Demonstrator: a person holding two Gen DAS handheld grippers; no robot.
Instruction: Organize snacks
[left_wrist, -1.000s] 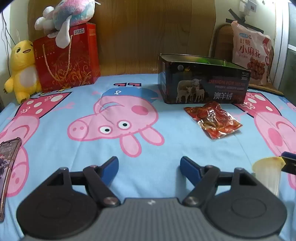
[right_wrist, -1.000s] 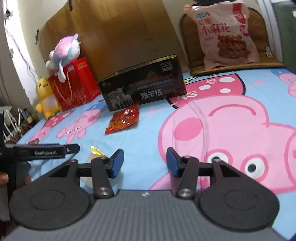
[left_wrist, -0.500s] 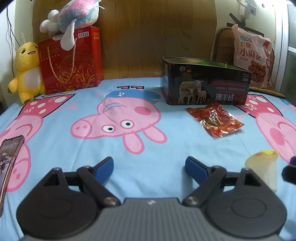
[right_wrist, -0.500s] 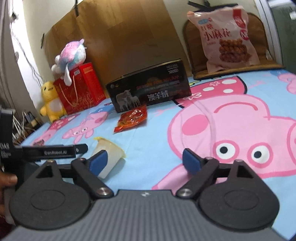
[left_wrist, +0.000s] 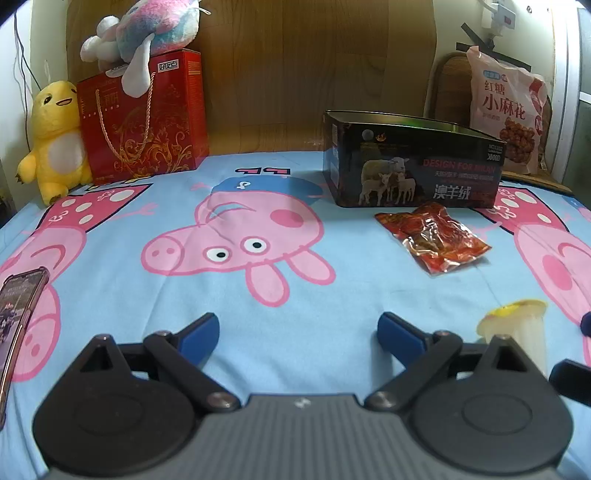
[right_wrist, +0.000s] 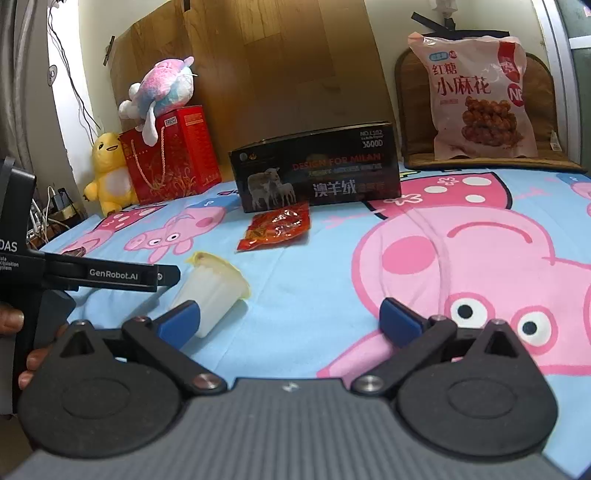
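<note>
A red snack packet (left_wrist: 432, 236) lies on the blue Peppa Pig sheet in front of an open black tin box (left_wrist: 410, 166); both also show in the right wrist view, the packet (right_wrist: 277, 227) and the box (right_wrist: 317, 168). A pale jelly cup with a yellow lid (right_wrist: 212, 291) lies on its side just ahead of my right gripper's left finger; it also shows at the right of the left wrist view (left_wrist: 517, 332). My left gripper (left_wrist: 297, 334) is open and empty above the sheet. My right gripper (right_wrist: 290, 319) is open and empty.
A large pink snack bag (right_wrist: 480, 96) leans on a brown cushion at the back right. A red gift bag (left_wrist: 144, 118) with a plush toy on top and a yellow plush (left_wrist: 55, 136) stand at the back left. A phone (left_wrist: 18, 314) lies at the left edge.
Both grippers have opened wider. The right gripper has drawn back and turned, so the jelly cup now lies in full view ahead of its left finger.
</note>
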